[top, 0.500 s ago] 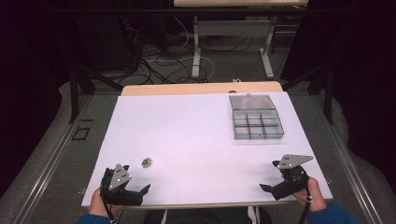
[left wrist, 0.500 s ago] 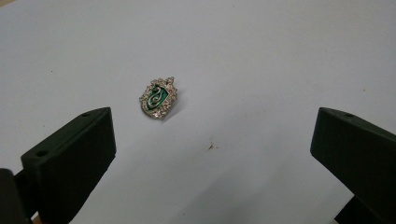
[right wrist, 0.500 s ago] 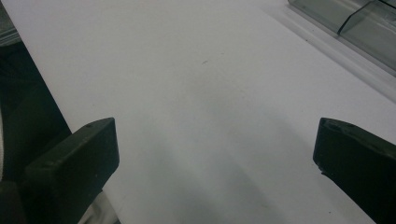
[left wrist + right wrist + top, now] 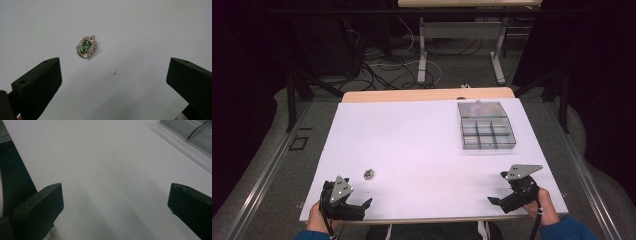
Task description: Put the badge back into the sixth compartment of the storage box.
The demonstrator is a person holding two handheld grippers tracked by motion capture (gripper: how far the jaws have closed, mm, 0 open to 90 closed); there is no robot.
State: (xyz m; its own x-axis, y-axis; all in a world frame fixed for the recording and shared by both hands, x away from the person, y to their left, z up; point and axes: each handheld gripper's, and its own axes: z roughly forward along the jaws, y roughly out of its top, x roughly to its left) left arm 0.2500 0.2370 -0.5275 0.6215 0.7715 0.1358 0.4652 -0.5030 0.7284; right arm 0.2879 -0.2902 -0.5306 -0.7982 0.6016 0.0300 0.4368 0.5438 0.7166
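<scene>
A small silver crest pin with a green centre [image 4: 368, 173] lies on the white tabletop near the front left. In the left gripper view the pin [image 4: 86, 46] rests a short way ahead of the jaws, left of the middle. My left gripper [image 4: 362, 206] sits at the table's front left edge, open, nothing between its jaws [image 4: 113, 82]. My right gripper [image 4: 498, 189] is at the front right, open and empty [image 4: 115, 202], its jaws over bare tabletop.
A clear compartment box [image 4: 486, 125] stands at the back right of the white table [image 4: 422, 145]; its edge [image 4: 192, 132] shows at the top right of the right gripper view. Beyond the table are cables and desk legs on a dark floor.
</scene>
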